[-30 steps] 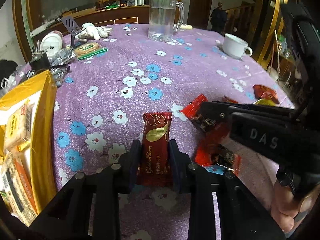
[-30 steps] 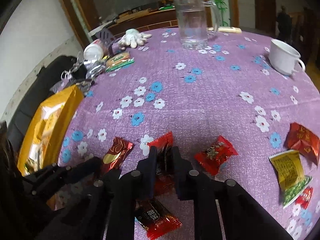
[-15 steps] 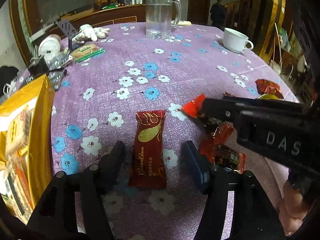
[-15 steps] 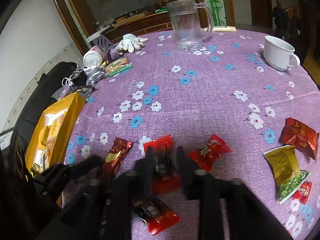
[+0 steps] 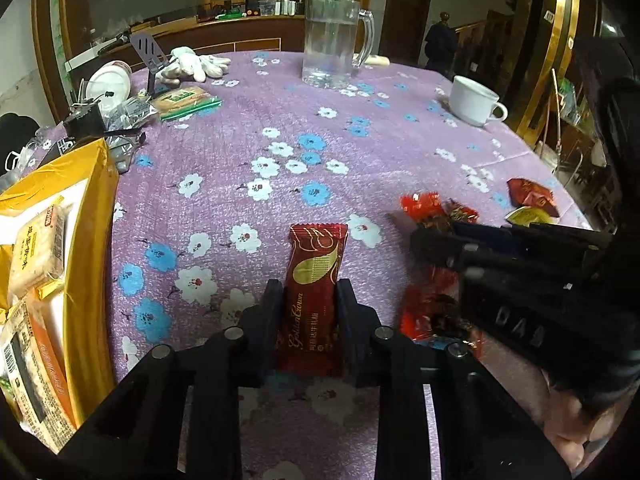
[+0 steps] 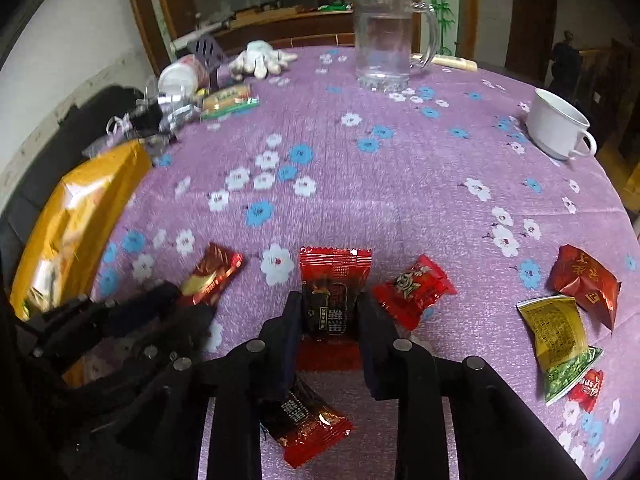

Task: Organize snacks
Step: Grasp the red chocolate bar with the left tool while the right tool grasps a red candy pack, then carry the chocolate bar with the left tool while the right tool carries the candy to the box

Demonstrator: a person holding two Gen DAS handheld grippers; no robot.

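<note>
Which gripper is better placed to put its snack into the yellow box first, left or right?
Left. The left gripper grips the dark red wafer packet, and the yellow box lies directly on its left side, nearer than to the right gripper.

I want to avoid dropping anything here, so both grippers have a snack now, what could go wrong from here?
1. The left gripper pinches only the lower half of the dark red wafer packet; the slick wrapper could slip out when lifted.
2. The right gripper holds the bright red packet right above another red packet, which may get dragged along.
3. The two grippers sit close together, so swinging toward the yellow box could make them collide.
</note>
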